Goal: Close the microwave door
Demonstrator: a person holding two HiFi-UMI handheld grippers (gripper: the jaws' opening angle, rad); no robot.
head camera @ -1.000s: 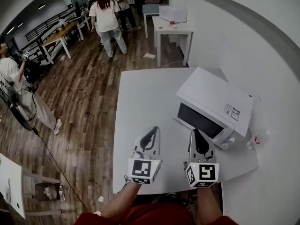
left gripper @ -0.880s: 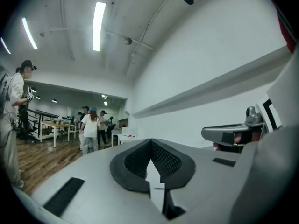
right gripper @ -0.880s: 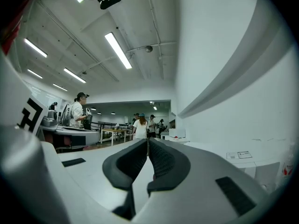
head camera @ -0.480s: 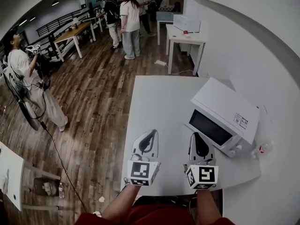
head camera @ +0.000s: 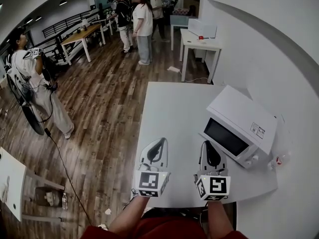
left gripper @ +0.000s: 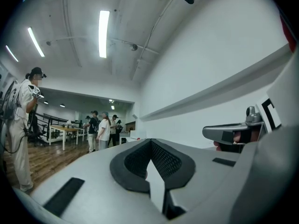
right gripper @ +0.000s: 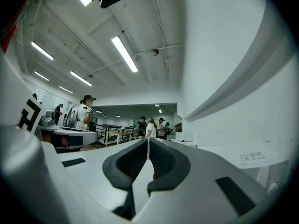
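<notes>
Microwave (head camera: 239, 126) sat along the tabletop's (head camera: 169, 108) right edge, door flush shut. Left gripper (head camera: 160, 142) and right gripper (head camera: 207, 144) hovered near the front edge, jaws pressed together, pinching nothing. Open tabletop ran leftward.

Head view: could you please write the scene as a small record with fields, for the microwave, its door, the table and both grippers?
microwave: white, on the right part of the table, near the wall
door: looks closed, dark window flush with the front
table: white, set against the wall
left gripper: jaws together, nothing between them, apart from the microwave
right gripper: jaws together, nothing between them, close to the microwave's front, not touching it
background: several people standing on a wooden floor
</notes>
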